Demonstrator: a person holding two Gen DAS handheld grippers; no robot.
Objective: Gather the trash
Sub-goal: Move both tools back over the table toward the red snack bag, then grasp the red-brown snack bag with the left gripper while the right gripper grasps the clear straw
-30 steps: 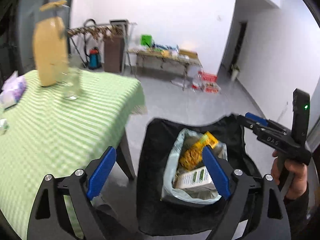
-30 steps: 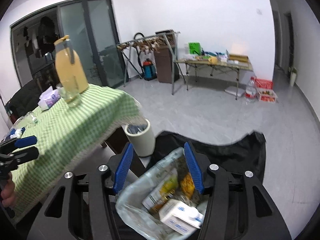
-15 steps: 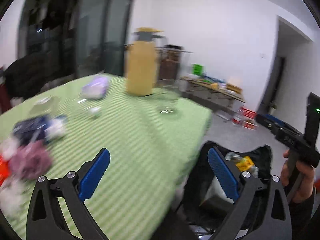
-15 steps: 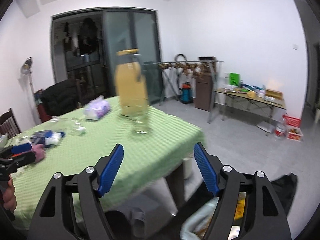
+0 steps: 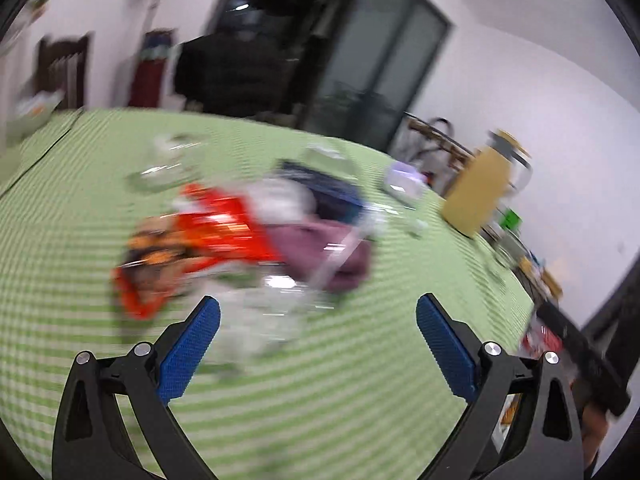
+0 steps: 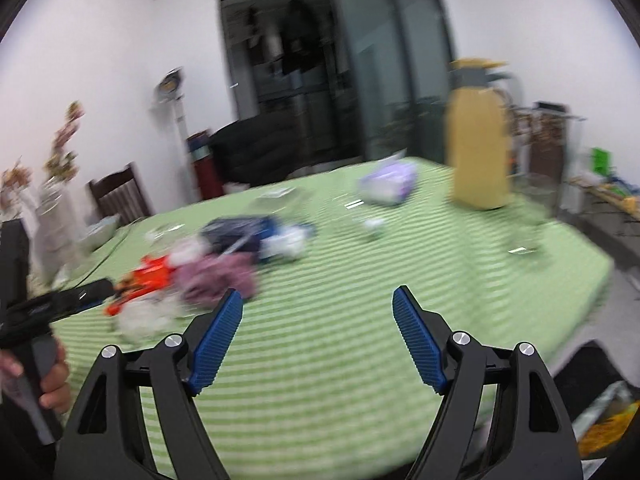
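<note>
White-walled room with dark glass sliding doors; table under a green-and-white checked cloth [image 6: 360, 360]. Both views motion-blurred.

Progress, my read: partly done. At the bottom right edge of the right wrist view, a bag holding yellow packaging [image 6: 608, 424] sits just off the table corner, so some trash looks bagged already. Plenty is left: a loose pile of trash [image 5: 248, 240] lies mid-table.

Pile, as far as blur allows: crumpled red-orange wrapper [image 5: 208, 236], mauve crumpled wad [image 5: 320, 252] touching it, dark blue packet [image 5: 332, 196] behind, whitish clear plastic [image 5: 264, 304] at the near edge. Light, crushable stuff, likely easy to pinch but prone to slipping.

Tall yellow jug with a lid [image 6: 476, 136] and a lilac tissue pack [image 6: 388, 184] stand well apart from the pile; probably not trash.

Tools: left gripper [image 5: 316, 344] jaws spread wide, nothing between them, aimed at the near edge of the pile. Right gripper [image 6: 316, 340] jaws have just been opening, also carrying nothing, over bare cloth, with the pile off to its left.

Next: pick one item, probably the clear plastic.
</note>
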